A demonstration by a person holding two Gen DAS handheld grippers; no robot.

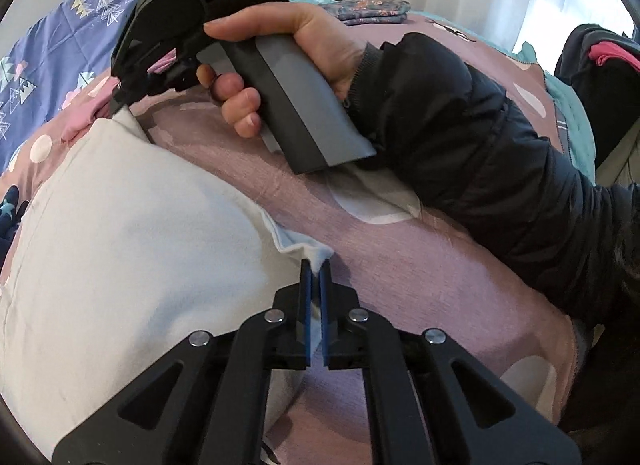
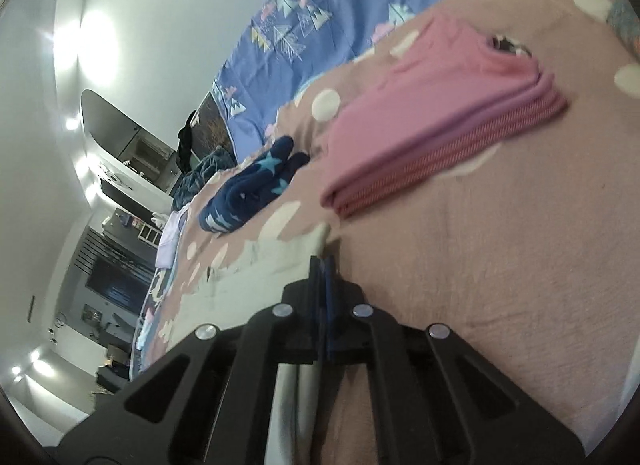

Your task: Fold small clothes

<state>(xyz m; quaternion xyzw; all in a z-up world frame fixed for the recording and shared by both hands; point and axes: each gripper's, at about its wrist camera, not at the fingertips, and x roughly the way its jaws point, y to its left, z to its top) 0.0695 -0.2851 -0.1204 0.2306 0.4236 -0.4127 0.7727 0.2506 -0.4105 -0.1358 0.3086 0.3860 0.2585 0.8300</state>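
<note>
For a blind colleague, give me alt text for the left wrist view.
The left tool pinches a corner of a white garment on a dotted mauve bedspread. Beyond, a hand holds the right tool's handle.

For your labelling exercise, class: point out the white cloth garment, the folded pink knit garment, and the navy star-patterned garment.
white cloth garment [image 1: 120, 245], left wrist view, flat middle.
folded pink knit garment [image 2: 432, 105], right wrist view, top layer.
navy star-patterned garment [image 2: 252, 185], right wrist view, centre.

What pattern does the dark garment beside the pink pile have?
Navy garment with light-blue stars; right wrist view.
</note>
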